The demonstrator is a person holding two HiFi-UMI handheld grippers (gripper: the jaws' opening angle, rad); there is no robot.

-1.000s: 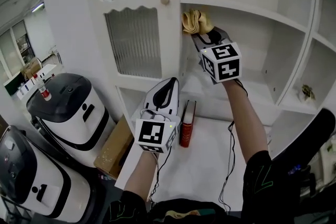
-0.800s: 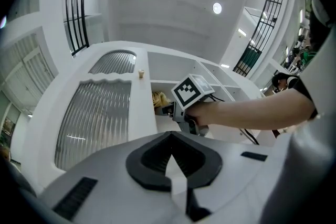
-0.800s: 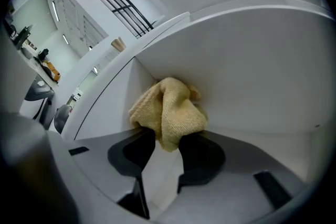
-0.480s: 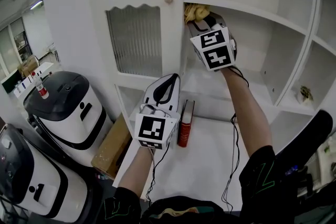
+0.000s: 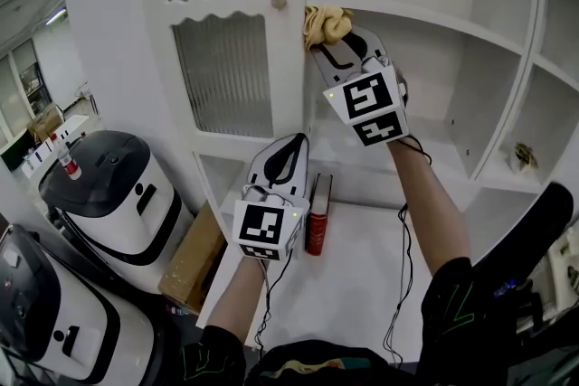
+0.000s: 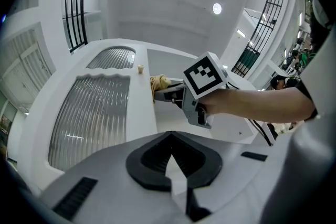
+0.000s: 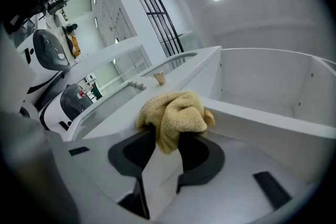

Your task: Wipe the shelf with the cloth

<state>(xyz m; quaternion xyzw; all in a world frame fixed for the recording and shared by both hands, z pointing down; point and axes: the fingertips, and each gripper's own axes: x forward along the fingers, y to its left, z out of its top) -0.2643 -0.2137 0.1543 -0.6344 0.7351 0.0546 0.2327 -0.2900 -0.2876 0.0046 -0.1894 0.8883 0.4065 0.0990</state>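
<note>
cloth clamped in right gripper, at left end of the upper shelf lip

- right gripper point(image 5: 333, 39) is raised, its jaws closed on the yellow cloth point(image 5: 325, 22). the right gripper view shows a fold pinched between the tips and the rest of the wad bulging out past them
- the cloth sits at the front edge of the upper shelf point(image 5: 434, 16), far left end, just beside the ribbed-glass door point(image 5: 222, 59) and just below-right of its knob point(image 5: 280, 2). it looks to be on or against the lip, but i can't confirm firm contact
- left gripper point(image 5: 291, 142) is held low over the counter point(image 5: 353, 285), jaws together with nothing between them. the red book point(image 5: 318, 217) is just beside it, not touching it as far as i can see

handling, my read:
- terry-type fabric: light, limp, squashes easily, nothing to break
- the nap should give the jaws plenty of grip, so slipping is unlikely unless only a thin corner is pinched
- best hold is a deep bite across a thick fold with the loose bulk left proud of the tips as the wiping pad, and that's roughly what it has now
- the shelf looks like smooth, rigid painted board, so the cloth should slide easily. the main risk is hard downward pressure dragging the wad back out of the jaws, or bare tips scraping the paint if the pad flattens
</note>
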